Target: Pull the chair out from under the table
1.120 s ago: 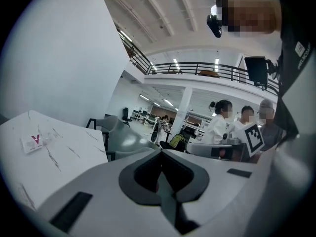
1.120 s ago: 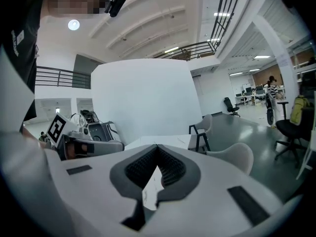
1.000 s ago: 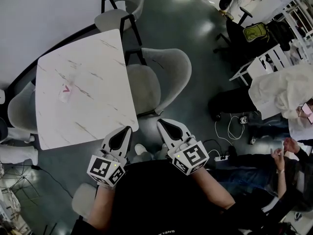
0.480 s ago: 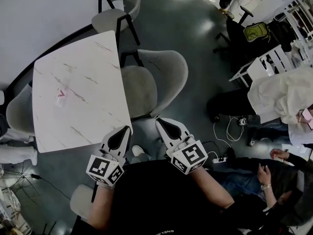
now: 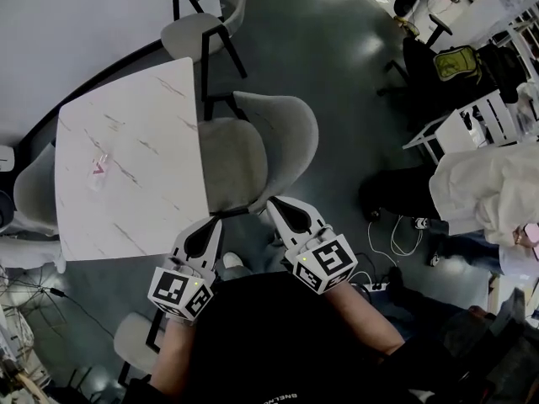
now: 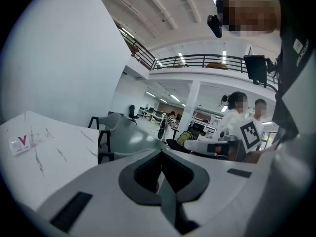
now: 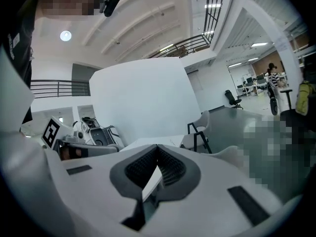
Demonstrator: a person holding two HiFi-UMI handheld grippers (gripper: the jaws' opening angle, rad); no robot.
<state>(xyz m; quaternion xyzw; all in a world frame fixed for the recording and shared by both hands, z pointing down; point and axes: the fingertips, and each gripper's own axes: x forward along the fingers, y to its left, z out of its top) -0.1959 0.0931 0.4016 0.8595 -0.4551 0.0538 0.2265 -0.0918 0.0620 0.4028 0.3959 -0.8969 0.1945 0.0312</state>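
Chair (image 5: 261,141) stands at the right edge of the table (image 5: 126,167), seat front tucked under the top. Left gripper (image 5: 217,224) and right gripper (image 5: 276,207): jaws pressed together, nothing between them, both near the backrest's near end. Judged: pull not yet begun. Gripping the backrest and dragging the chair clear remain.

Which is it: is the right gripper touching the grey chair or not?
Cannot tell. In the head view the tip of the right gripper overlaps the back edge of the chair, but looking down could hide a gap.
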